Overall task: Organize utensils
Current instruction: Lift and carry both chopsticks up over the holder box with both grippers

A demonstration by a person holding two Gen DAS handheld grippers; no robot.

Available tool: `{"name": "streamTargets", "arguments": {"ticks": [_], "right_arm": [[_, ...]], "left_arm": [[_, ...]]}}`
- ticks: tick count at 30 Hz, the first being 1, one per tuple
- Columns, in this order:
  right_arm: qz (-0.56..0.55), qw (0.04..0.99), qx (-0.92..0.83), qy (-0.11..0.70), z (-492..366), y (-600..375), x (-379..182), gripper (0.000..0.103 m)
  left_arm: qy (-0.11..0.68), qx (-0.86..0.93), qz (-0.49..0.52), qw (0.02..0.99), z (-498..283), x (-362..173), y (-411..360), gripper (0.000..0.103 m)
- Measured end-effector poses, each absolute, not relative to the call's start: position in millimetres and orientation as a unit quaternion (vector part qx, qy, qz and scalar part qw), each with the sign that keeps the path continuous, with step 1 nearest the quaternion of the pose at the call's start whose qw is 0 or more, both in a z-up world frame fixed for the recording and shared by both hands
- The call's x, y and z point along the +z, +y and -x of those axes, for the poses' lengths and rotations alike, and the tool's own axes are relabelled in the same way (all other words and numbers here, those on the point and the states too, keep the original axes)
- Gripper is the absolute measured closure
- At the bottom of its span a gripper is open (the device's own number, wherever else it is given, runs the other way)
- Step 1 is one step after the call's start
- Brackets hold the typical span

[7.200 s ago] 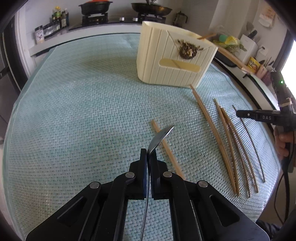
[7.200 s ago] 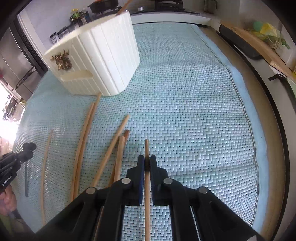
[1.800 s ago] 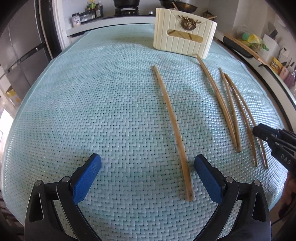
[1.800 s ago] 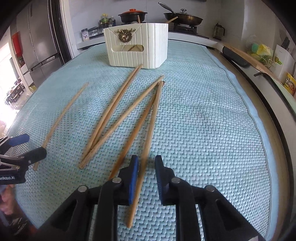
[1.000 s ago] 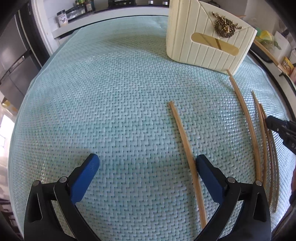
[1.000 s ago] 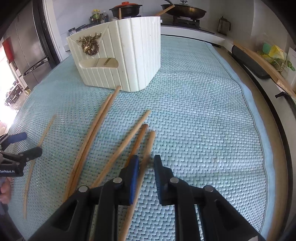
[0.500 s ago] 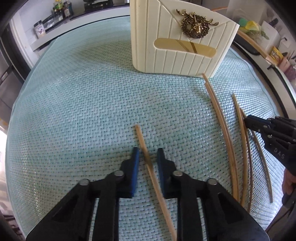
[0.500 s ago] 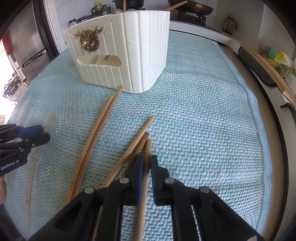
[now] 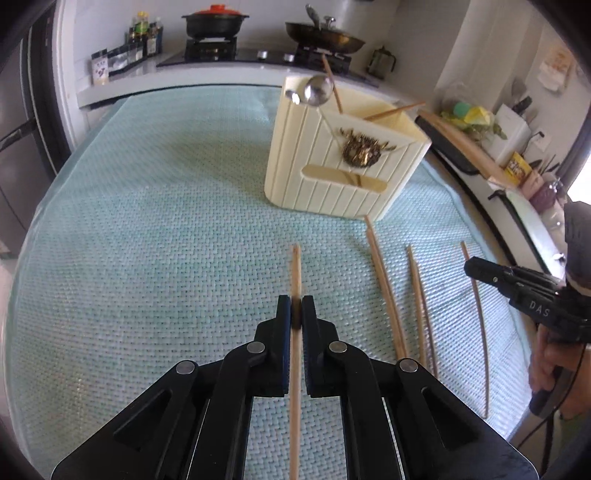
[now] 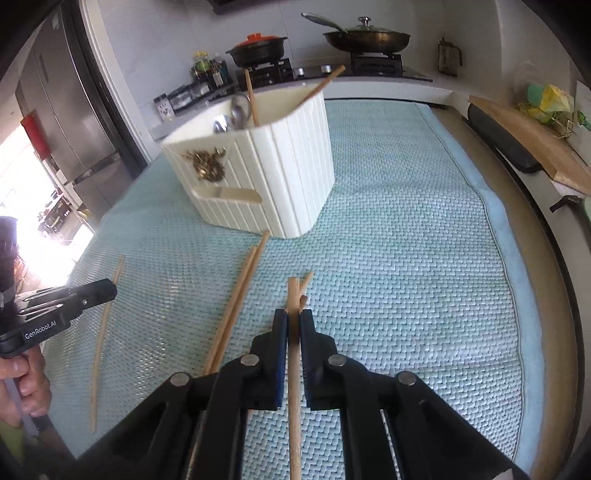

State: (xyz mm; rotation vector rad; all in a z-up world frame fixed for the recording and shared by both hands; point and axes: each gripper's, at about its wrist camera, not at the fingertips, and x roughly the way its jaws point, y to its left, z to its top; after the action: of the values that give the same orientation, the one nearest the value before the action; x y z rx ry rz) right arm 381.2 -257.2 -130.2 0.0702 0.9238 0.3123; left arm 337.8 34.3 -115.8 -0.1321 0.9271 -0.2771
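My left gripper (image 9: 295, 308) is shut on a wooden chopstick (image 9: 295, 273) and holds it above the mat. My right gripper (image 10: 293, 321) is shut on another chopstick (image 10: 293, 295); it also shows at the right of the left wrist view (image 9: 480, 267). A cream utensil holder (image 9: 343, 162) with a gold deer emblem stands ahead; it holds metal spoons (image 9: 317, 90) and chopsticks. Several loose chopsticks (image 9: 386, 280) lie on the mat between the grippers. The holder shows in the right wrist view (image 10: 266, 166) too.
A light blue woven mat (image 9: 147, 240) covers the table. Behind it is a stove counter with a red-lidded pot (image 9: 216, 20) and a pan (image 9: 325, 37). A cutting board (image 10: 535, 147) lies along the right edge. A fridge (image 10: 62, 110) stands left.
Both grippers have closed on a chopstick each and lifted them off the mat. Earlier the left gripper was open wide, and before that it held a spoon.
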Motion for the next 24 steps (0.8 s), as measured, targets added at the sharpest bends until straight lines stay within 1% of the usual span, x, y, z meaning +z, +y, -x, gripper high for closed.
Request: {"name": "streamTargets", "arguments": {"ticks": [6, 10, 17, 24], "right_arm": [[-0.058, 0.904, 0.181, 0.382, -339.3, -263.2, -81.8, 0.096], [-0.062, 0.917, 0.196, 0.343, -312.7, -264.0, -54.2, 0.096], [-0.069, 0.933, 0.221, 0.275, -266.6, -253.2, -21.3, 0.096], [-0.086, 0.947, 0.241, 0.194, -253.8, -246.6, 4.0, 0.096]], "left_arm": [[0.384, -0.158, 0.082, 0.906, -301.7, -60.0, 41.8, 0.100], [0.345, -0.175, 0.093, 0.917, -279.5, -33.9, 50.5, 0.100], [0.290, -0.184, 0.103, 0.933, -246.4, -8.3, 59.9, 0.100], [0.280, -0.186, 0.109, 0.936, -243.0, -0.8, 63.1, 0.100]]}}
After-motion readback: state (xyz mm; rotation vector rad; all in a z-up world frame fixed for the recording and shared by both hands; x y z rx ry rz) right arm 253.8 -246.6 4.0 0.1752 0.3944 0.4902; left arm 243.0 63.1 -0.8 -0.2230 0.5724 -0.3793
